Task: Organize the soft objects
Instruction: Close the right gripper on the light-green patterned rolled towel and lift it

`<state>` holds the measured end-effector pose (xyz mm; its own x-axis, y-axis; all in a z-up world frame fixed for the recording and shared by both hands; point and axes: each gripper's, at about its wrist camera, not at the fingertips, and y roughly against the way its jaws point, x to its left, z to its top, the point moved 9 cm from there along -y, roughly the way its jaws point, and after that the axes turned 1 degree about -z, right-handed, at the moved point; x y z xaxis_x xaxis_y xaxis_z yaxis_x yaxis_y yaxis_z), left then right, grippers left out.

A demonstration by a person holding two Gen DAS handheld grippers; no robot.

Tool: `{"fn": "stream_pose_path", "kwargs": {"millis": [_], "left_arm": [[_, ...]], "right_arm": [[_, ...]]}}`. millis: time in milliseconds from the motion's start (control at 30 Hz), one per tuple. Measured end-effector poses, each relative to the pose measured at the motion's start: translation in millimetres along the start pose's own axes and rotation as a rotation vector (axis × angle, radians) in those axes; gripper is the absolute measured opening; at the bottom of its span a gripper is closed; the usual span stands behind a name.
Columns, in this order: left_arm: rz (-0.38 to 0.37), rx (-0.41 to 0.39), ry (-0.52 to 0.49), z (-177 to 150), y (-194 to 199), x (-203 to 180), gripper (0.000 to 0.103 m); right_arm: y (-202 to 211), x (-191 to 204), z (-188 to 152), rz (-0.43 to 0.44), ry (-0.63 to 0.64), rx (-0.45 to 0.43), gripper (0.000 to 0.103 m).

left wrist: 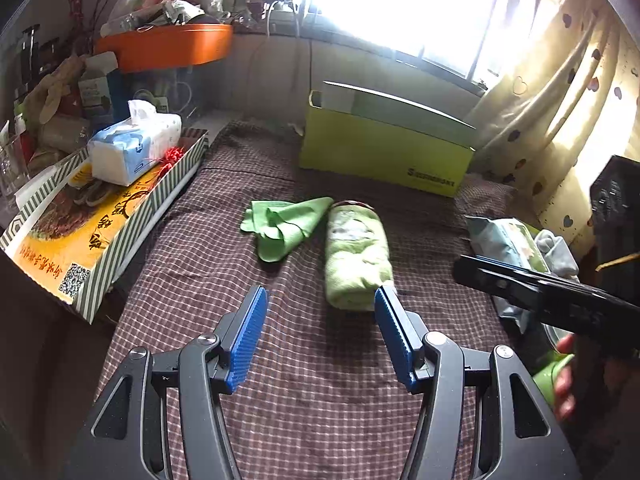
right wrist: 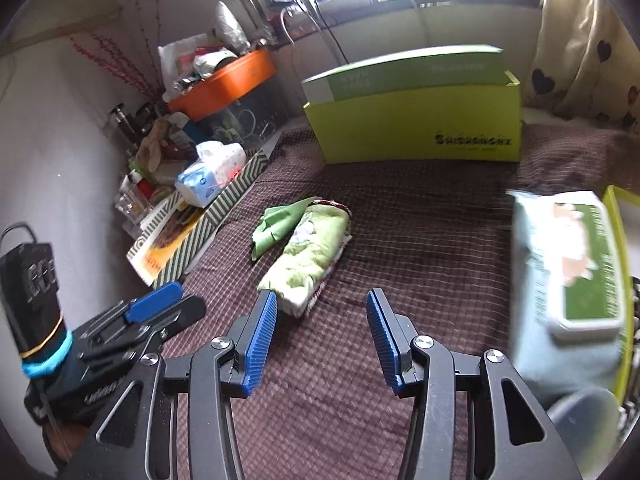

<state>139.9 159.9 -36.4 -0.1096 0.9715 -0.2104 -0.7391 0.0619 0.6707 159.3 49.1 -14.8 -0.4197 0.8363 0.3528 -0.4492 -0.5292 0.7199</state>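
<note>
A checked cloth [left wrist: 320, 380] is covering the surface by a glaring window [left wrist: 400, 0], both the left gripper [left wrist: 320, 300] and right gripper [right wrist: 320, 304] are hovering wide and empty, and the shelf clutter [left wrist: 60, 92] is blurring.

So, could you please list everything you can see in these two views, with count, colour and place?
rolled towel: one, light green, middle of the checked cloth
small cloth: one, green, crumpled, touching the towel's far end
checked cloth: one, brown, covering the surface
open box: one, lime green, far side by the window
wet-wipes pack: one, pale blue with green label, right edge
tissue pack: one, white and blue, on the striped box
striped box: one, green-white with a yellow top, left
tub: one, orange, far left, full of clutter
curtain: one, cream with hearts, right
left gripper: fingers blue, open, empty
right gripper: fingers blue, open, empty
</note>
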Motion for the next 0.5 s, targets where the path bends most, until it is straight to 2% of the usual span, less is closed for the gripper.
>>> {"fn": "stream_pose_path", "kwargs": {"millis": [267, 333, 500], "left_arm": [[-0.001, -0.001, 0.009, 8.8, -3.9, 19.1, 0.057], [-0.003, -0.002, 0.005, 10.0, -4.3, 21.9, 0.057], [-0.006, 0.000, -0.001, 12.5, -8.0, 27.8, 0.057]], "right_arm": [[-59.9, 8.5, 13.9, -0.025, -0.009, 0.054, 0.046], [-74.4, 5.5, 14.2, -0.066, -0.010, 0.075, 0.046], [-94.1, 6.3, 11.7, -0.069, -0.023, 0.101, 0.047]]}}
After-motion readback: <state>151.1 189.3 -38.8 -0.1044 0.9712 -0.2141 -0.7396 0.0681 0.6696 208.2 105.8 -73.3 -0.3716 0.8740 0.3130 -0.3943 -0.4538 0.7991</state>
